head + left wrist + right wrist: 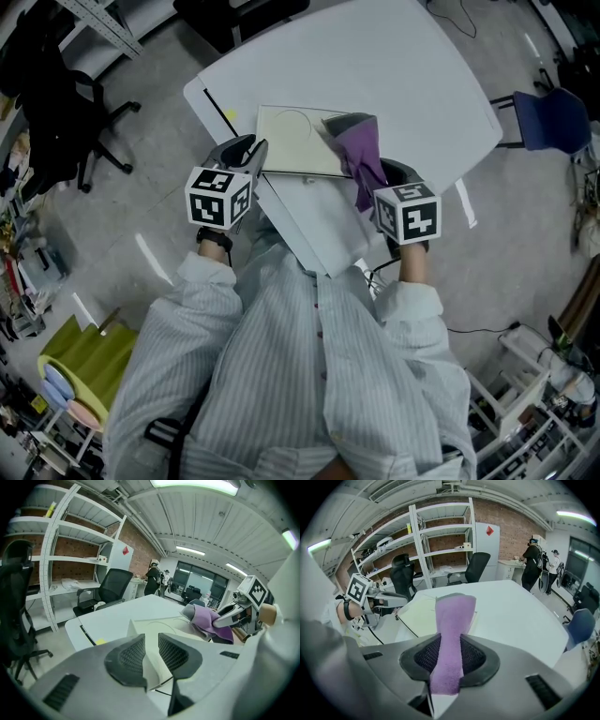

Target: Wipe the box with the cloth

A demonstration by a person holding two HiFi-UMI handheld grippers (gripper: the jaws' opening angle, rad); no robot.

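A flat pale box [291, 141] lies on the white table [412, 84], near its front edge. My left gripper [249, 155] is shut on the box's left corner; in the left gripper view that corner [151, 660] sits squeezed between the two dark pads. A purple cloth [361, 155] is draped over the box's right end, and my right gripper [373, 180] is shut on it. In the right gripper view the cloth [452, 625] runs out from between the pads over the box [419, 613]. The left gripper view shows the cloth [211, 620] at the box's far end.
A black office chair [66, 103] stands at the left and a blue chair [553, 117] at the right of the table. White shelving [440, 541] lines the brick wall. Two people [539, 566] stand far off. Cables [487, 330] and clutter lie on the floor.
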